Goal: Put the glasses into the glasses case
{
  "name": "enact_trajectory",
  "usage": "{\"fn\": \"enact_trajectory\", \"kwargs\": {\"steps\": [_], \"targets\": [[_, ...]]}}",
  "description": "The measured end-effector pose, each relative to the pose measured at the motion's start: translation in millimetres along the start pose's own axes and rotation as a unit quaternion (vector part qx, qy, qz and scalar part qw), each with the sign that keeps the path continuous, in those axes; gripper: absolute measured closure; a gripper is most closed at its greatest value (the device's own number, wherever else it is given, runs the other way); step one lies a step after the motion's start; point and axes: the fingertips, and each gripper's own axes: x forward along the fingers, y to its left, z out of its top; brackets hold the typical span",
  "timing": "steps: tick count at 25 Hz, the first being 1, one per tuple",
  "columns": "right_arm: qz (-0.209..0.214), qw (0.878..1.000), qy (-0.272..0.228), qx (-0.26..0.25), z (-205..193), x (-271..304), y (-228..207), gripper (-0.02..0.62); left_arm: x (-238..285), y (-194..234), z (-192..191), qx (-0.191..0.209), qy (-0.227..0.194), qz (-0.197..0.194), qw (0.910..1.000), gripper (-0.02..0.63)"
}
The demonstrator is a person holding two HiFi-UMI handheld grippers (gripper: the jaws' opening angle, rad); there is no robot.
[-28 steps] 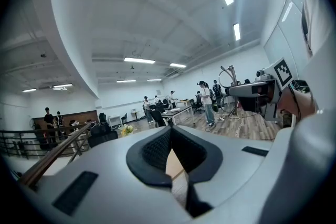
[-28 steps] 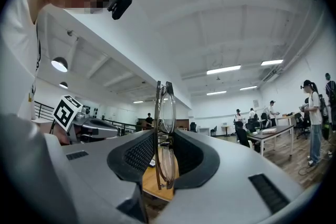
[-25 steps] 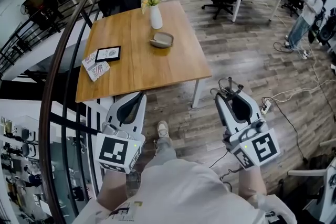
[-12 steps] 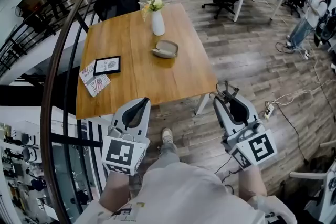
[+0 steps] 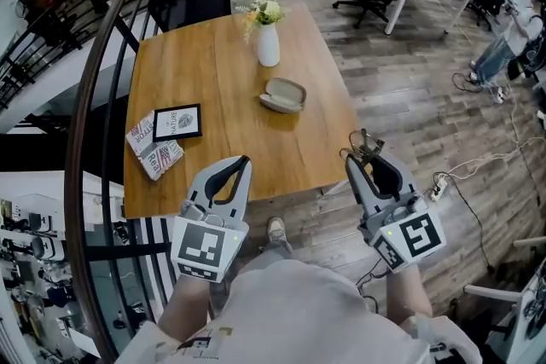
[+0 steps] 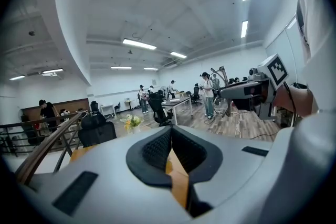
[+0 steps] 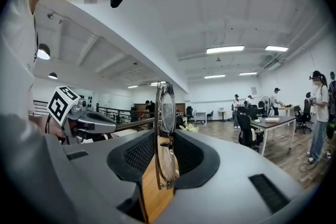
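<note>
The open glasses case [image 5: 283, 95] lies on the wooden table [image 5: 205, 72], right of centre, with nothing in it that I can see. My right gripper [image 5: 362, 154] hangs just off the table's near right corner, shut on a pair of thin-framed glasses [image 5: 363, 144]. In the right gripper view the glasses [image 7: 168, 107] stand on edge, pinched between the pads of the right gripper [image 7: 166, 150]. My left gripper [image 5: 243, 161] hovers over the table's near edge with its jaws together and nothing in them. The left gripper view shows the left gripper [image 6: 170, 134] with its pads meeting.
A white vase of flowers [image 5: 268, 40] stands behind the case. A framed picture [image 5: 177, 122] and booklets [image 5: 155, 151] lie at the table's left. A black chair [image 5: 192, 0] is at the far side, a curved railing [image 5: 85, 141] on the left, cables [image 5: 478, 158] on the floor.
Both grippers have come forward to the table's near edge, the right one still carrying the glasses. The table and case now sit closer and lower in the head view.
</note>
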Motion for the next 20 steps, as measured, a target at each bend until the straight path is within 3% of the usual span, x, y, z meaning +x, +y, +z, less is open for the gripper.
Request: {"fn": "enact_trajectory", "kwargs": {"steps": [10, 20], "targets": [[0.001, 1.000, 0.026, 0.008, -13, 118, -21, 0.468, 64, 90, -33, -0.013, 0.024, -0.009, 0.9996, 0.588], [0.000, 0.999, 0.039, 0.006, -22, 157, -41, 0.468, 89, 112, -37, -0.017, 0.022, -0.012, 0.9995, 0.588]]}}
